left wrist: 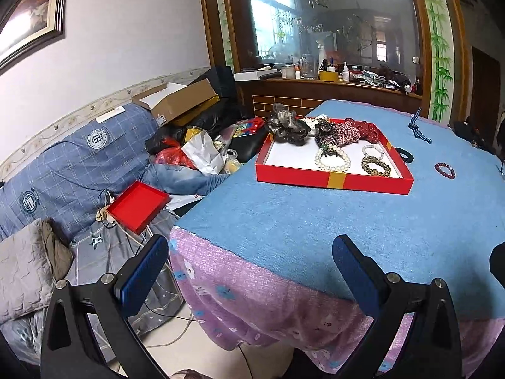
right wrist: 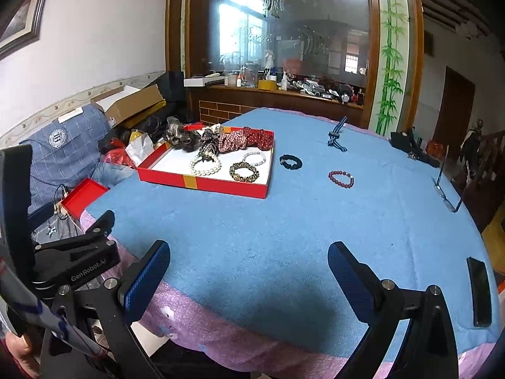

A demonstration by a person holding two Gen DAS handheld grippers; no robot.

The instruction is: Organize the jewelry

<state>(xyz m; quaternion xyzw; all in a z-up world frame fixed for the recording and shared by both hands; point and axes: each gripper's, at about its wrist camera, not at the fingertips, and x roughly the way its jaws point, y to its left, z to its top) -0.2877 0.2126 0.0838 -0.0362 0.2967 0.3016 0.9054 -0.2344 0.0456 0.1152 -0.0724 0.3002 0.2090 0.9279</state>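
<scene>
Right wrist view shows the right gripper point(right wrist: 249, 271) up close, with its blue fingers point(right wrist: 146, 281) wide apart and nothing between them. It hangs over the near edge of the blue table cloth point(right wrist: 284, 227). A dark phone point(right wrist: 479, 290) lies near the right edge. Left wrist view shows the left gripper point(left wrist: 251, 268), also spread apart and holding nothing, over the table corner.

Farther out, a dark red bead bracelet point(right wrist: 341, 179) and a black bracelet point(right wrist: 290, 161) lie on the cloth, just outside the red tray point(right wrist: 205, 183). Inside the tray sit a white pearl bracelet point(right wrist: 205, 167), a gold and black bracelet point(right wrist: 244, 172), and a small white bracelet point(right wrist: 254, 158). Scrunchies point(right wrist: 233, 140) are piled at the tray's far end. A blue striped cord point(right wrist: 336, 135) lies beyond.
</scene>
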